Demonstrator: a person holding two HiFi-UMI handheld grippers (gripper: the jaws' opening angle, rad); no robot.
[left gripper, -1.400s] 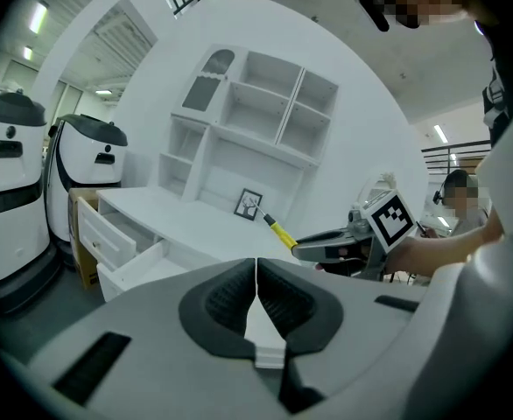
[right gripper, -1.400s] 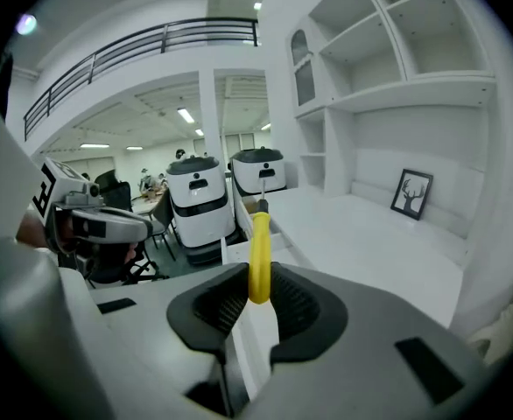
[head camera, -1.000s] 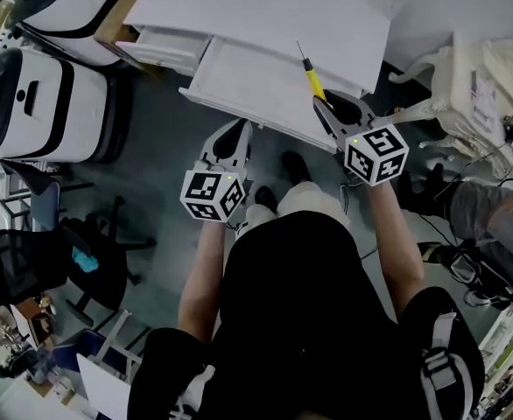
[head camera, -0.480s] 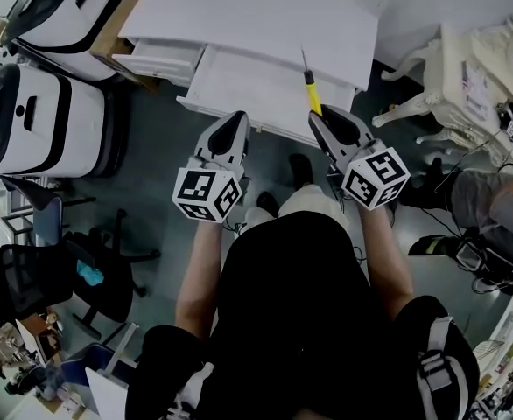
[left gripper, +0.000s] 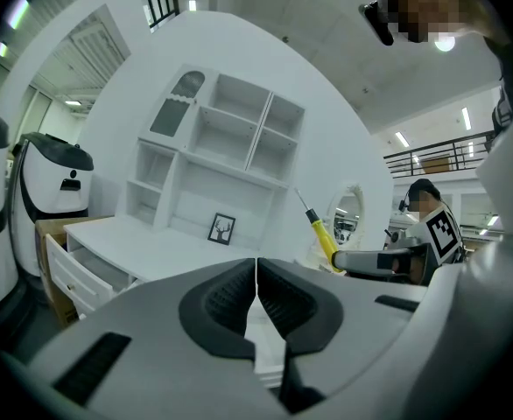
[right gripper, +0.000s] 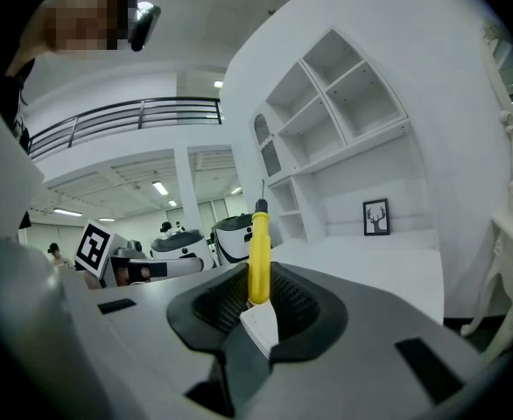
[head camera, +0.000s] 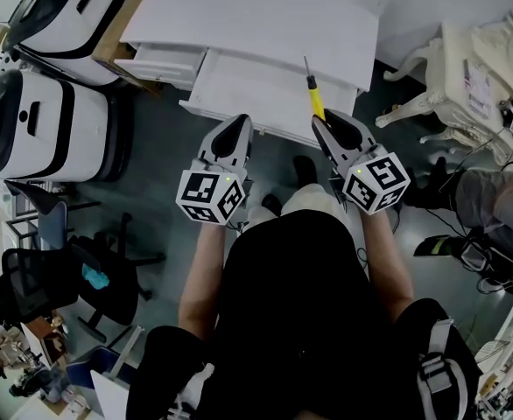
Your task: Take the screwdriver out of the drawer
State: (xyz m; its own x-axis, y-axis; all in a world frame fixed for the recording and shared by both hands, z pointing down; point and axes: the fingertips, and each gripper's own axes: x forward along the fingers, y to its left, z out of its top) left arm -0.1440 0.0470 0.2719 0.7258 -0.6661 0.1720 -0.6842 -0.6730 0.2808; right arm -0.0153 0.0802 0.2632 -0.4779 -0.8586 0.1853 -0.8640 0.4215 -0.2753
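Note:
A screwdriver (head camera: 314, 101) with a yellow handle and a thin metal shaft stands up out of my right gripper (head camera: 320, 121), which is shut on the handle. It hangs above the front right edge of the open white drawer (head camera: 256, 81). In the right gripper view the handle (right gripper: 259, 252) sits between the dark pads, shaft pointing up. My left gripper (head camera: 238, 122) is shut with nothing in it, over the drawer's front edge to the left. The left gripper view shows its pads (left gripper: 235, 297) touching and the screwdriver (left gripper: 325, 237) to the right.
The drawer belongs to a white desk (head camera: 265, 11) with a shelved hutch (left gripper: 221, 138) and a small deer picture (left gripper: 222, 227). A smaller side drawer (head camera: 165, 59) is open. White-and-black machines (head camera: 38, 112) stand left, an office chair (head camera: 99, 269) lower left, an ornate cream chair (head camera: 475, 68) and a person (head camera: 502, 208) right.
Both grippers have risen a little. The right one has shifted slightly with the screwdriver still in its jaws. Over the last half second the hands have kept still.

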